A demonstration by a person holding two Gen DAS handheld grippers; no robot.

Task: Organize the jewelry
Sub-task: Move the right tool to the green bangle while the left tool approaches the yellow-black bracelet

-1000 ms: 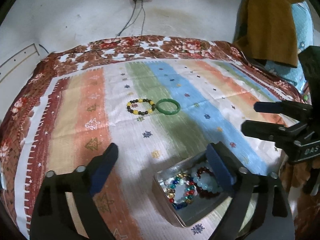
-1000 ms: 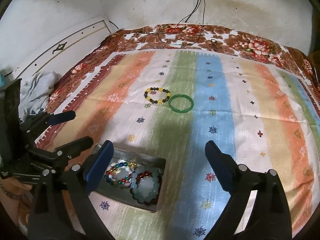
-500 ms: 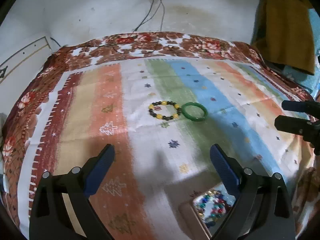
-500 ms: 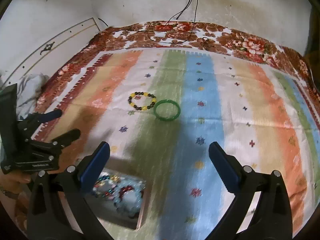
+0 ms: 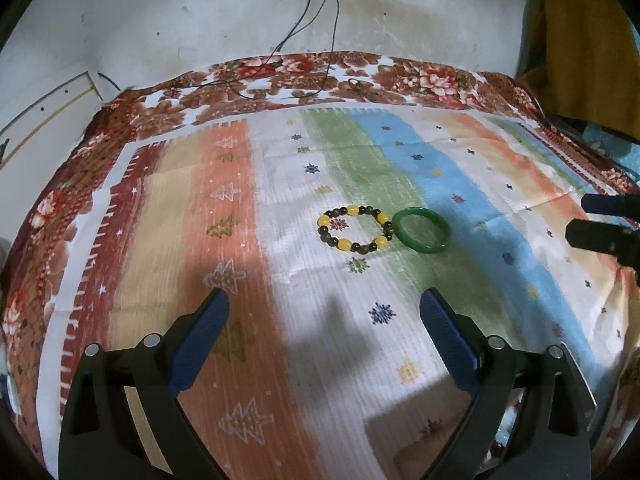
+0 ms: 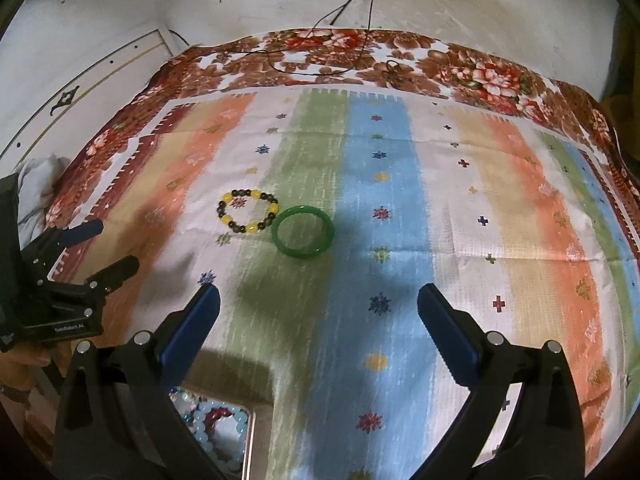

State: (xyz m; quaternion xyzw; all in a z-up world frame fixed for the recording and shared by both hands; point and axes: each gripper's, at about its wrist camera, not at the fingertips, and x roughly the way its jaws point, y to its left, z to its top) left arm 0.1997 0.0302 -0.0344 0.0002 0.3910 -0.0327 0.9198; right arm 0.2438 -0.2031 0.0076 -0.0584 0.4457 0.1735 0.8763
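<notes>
A yellow-and-dark beaded bracelet (image 5: 353, 229) lies on the striped cloth, touching a green bangle (image 5: 421, 229) to its right; both also show in the right wrist view, the bracelet (image 6: 247, 211) and the bangle (image 6: 303, 231). My left gripper (image 5: 324, 338) is open and empty, short of the bracelet. My right gripper (image 6: 318, 330) is open and empty, short of the bangle. A metal tin (image 6: 224, 436) with several bead bracelets sits at the bottom left of the right wrist view, partly hidden by the fingers.
The striped cloth (image 5: 280, 280) covers a floral bedspread (image 5: 280, 72). Cables (image 5: 316, 40) hang from a wall socket onto the far edge. An ochre cloth (image 5: 580, 40) hangs at the right. The right gripper's fingers (image 5: 600, 236) show at the left view's right edge.
Both grippers have moved forward toward the bracelet and bangle, which now look larger. The tin has slid toward the bottom of both views. Both grippers stay open.
</notes>
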